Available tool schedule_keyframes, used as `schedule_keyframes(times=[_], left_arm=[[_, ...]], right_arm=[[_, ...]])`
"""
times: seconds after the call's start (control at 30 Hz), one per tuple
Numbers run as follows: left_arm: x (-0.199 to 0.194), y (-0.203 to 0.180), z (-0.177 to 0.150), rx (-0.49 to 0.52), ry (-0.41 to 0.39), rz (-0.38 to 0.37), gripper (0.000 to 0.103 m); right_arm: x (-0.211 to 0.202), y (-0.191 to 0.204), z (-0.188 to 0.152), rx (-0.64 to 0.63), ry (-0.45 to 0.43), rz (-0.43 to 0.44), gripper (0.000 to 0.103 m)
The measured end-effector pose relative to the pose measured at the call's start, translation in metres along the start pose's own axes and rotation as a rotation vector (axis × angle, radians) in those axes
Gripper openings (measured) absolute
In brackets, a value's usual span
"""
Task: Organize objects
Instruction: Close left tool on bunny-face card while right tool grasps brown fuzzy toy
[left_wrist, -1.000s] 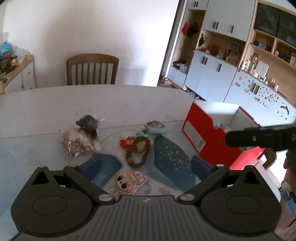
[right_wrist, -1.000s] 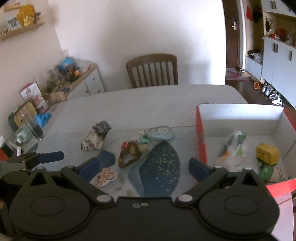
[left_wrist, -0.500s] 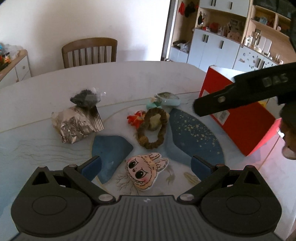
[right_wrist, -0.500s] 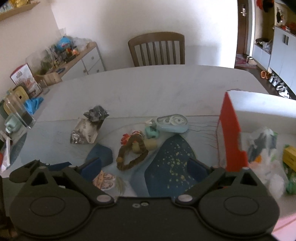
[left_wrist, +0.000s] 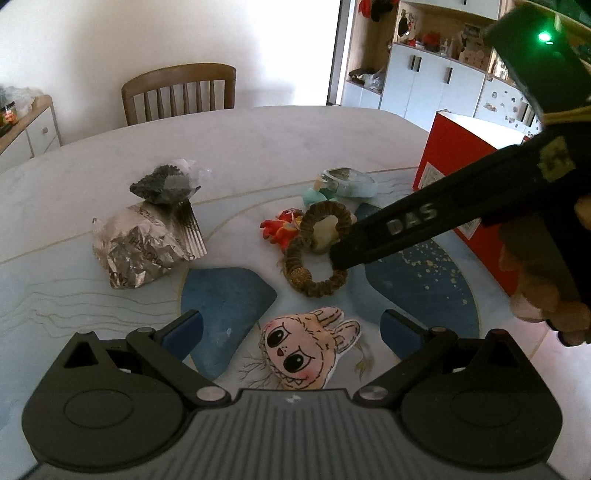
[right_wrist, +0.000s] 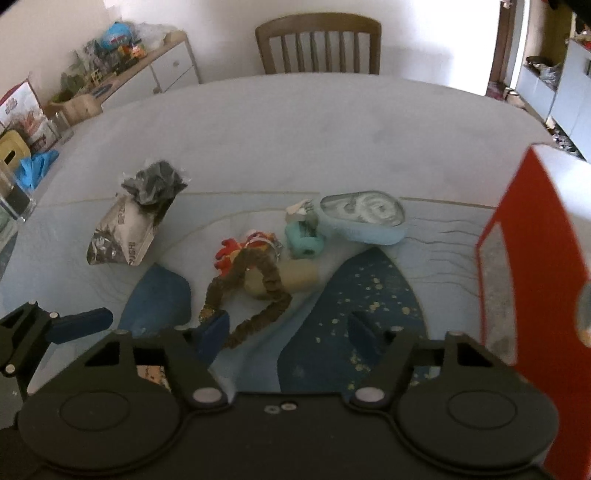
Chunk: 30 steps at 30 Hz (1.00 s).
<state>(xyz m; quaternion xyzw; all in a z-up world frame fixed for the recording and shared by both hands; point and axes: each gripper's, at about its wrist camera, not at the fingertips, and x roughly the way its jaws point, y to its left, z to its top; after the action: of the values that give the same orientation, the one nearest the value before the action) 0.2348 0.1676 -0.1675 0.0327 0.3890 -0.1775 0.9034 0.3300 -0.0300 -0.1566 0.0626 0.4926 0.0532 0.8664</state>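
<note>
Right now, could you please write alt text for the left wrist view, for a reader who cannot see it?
The right gripper, its fingers closing, reaches in from the right onto a brown scrunchie on a pale table. The open left gripper frames a bunny-face patch, with a crumpled foil packet to the left and a red box behind.

A brown scrunchie (left_wrist: 318, 251) is lying flat mid-table, overlapping a pale block (right_wrist: 291, 280) and red toy (left_wrist: 281, 229). A bunny-face patch (left_wrist: 304, 350) is lying nearest, a crumpled foil bag (left_wrist: 144, 247) is sitting left, and a blue correction-tape dispenser (right_wrist: 364, 218) is resting beyond, near the red box (right_wrist: 532, 266).
</note>
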Motion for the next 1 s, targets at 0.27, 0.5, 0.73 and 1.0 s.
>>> schedule_keyframes(times=[0.27,0.5,0.73,1.0], left_arm=[[0.005,-0.001,-0.003,0.008,0.01,-0.01,0.09],[0.003,0.0,-0.002,-0.001,0.015,-0.015,0.065],[0.0,-0.003,-0.002,0.001,0.021,-0.003,0.057],[-0.012,-0.003,0.003,-0.008,0.031,0.003,0.053]], right_arm=[[0.011,0.005,0.006,-0.019,0.012,0.026,0.046],[0.01,0.004,0.006,-0.047,0.014,0.037,0.022],[0.006,0.008,0.003,-0.062,-0.006,0.029,0.006],[-0.021,0.017,0.002,-0.039,-0.06,0.069,0.006]])
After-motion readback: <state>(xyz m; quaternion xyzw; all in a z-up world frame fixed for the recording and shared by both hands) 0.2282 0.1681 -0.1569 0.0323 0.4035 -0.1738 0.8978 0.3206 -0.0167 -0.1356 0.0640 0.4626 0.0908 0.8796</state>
